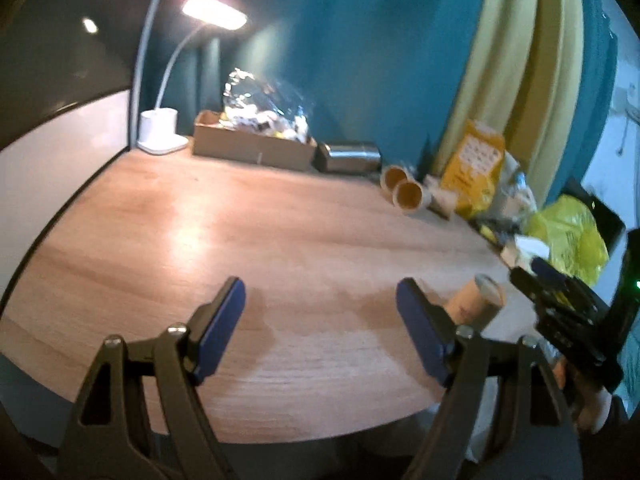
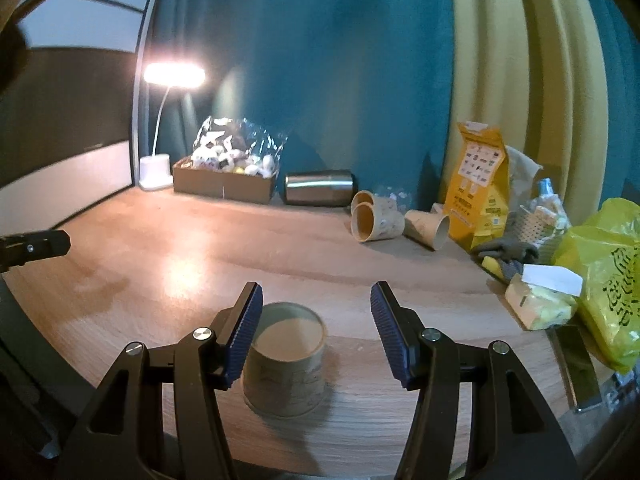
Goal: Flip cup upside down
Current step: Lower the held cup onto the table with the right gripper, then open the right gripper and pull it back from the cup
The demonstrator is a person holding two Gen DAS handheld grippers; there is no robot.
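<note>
A tan paper cup (image 2: 286, 364) stands upside down on the wooden table (image 2: 160, 264), base up, wide rim on the wood. My right gripper (image 2: 316, 332) is open around it; the left finger is close to the cup's side, the right finger well apart. In the left wrist view the cup (image 1: 474, 306) stands at the right, behind my right finger, with the right gripper (image 1: 536, 276) beside it. My left gripper (image 1: 320, 324) is open and empty above bare table.
Along the back wall: a lit desk lamp (image 2: 160, 152), a cardboard box of wrapped items (image 2: 224, 180), a steel tumbler on its side (image 2: 320, 188), several paper cups lying down (image 2: 380, 220), a yellow bag (image 2: 480, 188). A yellow plastic bag (image 2: 604, 280) and clutter sit at right.
</note>
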